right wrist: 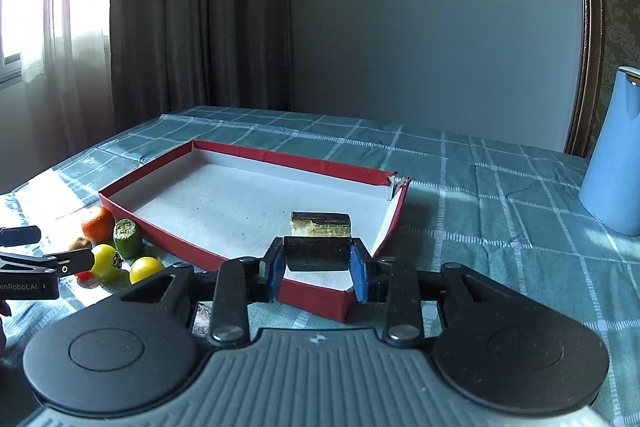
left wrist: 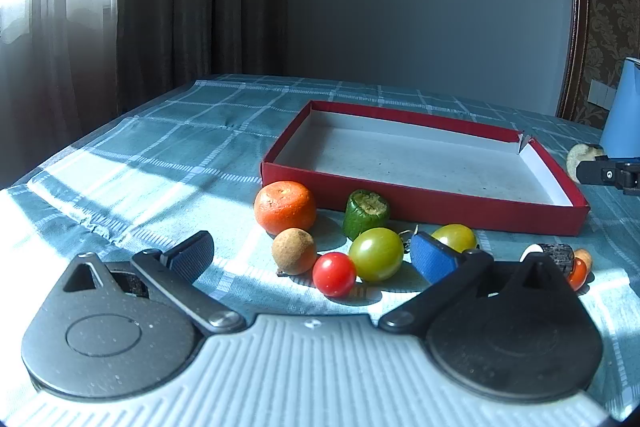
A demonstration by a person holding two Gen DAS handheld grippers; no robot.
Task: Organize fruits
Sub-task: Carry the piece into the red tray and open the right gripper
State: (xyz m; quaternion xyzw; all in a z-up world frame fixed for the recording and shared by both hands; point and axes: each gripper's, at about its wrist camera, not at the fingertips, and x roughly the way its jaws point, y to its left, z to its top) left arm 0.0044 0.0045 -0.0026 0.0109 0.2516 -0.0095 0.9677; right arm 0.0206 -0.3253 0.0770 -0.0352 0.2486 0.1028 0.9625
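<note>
A shallow red box [left wrist: 424, 205] with a white inside lies on the table; it also shows in the right wrist view [right wrist: 168, 241]. In front of it lie an orange [left wrist: 285, 206], a green cut piece [left wrist: 366, 213], a brown round fruit [left wrist: 294, 251], a red tomato [left wrist: 334, 274], a green tomato [left wrist: 376, 253] and a yellow one [left wrist: 456, 237]. My left gripper [left wrist: 312, 257] is open around this cluster, low over the table. My right gripper [right wrist: 318, 261] is shut on a dark cut stalk piece [right wrist: 320, 243] above the box's near right corner.
A blue jug [right wrist: 612, 155] stands at the right on the checked tablecloth [right wrist: 480, 187]. More small pieces [left wrist: 560, 259] lie right of my left gripper. Curtains and a window are at the left, a wall behind.
</note>
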